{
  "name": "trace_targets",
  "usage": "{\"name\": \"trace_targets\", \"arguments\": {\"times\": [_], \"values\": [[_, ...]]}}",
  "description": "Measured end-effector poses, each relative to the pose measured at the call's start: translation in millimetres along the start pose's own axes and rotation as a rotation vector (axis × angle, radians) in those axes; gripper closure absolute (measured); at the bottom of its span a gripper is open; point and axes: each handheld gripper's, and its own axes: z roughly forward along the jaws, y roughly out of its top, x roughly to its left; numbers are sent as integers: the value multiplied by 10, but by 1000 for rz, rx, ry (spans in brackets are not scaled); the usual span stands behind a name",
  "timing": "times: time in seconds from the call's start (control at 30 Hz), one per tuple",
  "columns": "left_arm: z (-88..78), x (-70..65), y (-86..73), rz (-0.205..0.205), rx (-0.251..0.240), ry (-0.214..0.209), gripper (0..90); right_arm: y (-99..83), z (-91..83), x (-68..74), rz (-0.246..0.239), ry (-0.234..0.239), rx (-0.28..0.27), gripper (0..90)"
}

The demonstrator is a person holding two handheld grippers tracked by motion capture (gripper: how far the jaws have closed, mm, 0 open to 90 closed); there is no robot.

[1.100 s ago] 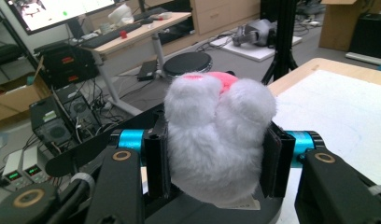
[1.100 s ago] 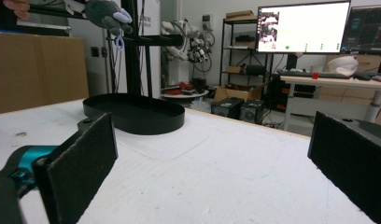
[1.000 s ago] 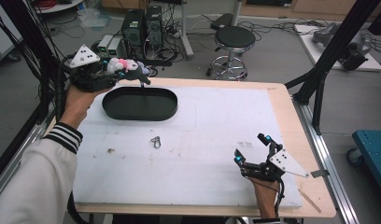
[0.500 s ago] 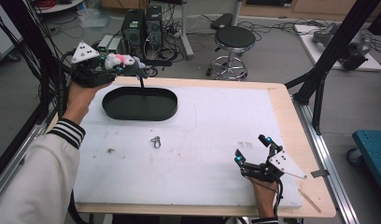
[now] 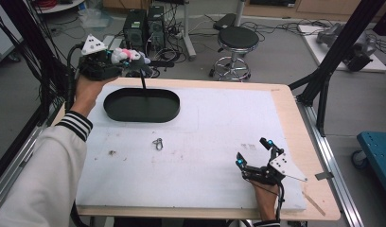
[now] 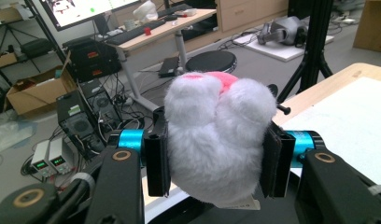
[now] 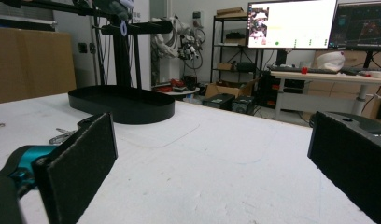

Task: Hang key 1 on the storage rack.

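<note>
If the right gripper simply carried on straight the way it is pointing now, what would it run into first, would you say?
Probably the black oval tray. The right gripper, jaws open and empty, points low across the white table surface with bare mat ahead; the small metal clip lies off to one side. Depth is uncertain.

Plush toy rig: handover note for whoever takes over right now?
Left hand-held gripper: shut on the plush toy, held in the air near the table's far left edge, by the black tray.
Right hand-held gripper: open, nothing between the jaws, low over the white mat at near right.
Small metal clip: on the mat, near side of the tray.
Done: toy gripped and lifted.
Left: probably setting it down; the tray looks the likely spot.
</note>
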Motion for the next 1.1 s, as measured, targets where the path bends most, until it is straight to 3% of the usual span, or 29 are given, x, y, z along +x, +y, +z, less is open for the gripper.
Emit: {"name": "trace_targets", "arguments": {"times": [0.4,0.73,1.1], "values": [[92,-13,7,-2,0,-8,542,-28,15,-14,10,4,-4,6],[111,-57,114,17,-14,-8,542,-37,7,-20,21,2,-1,6],[206,-80,92,12,-3,-10,542,-41,8,-22,18,0,-3,6]]}}
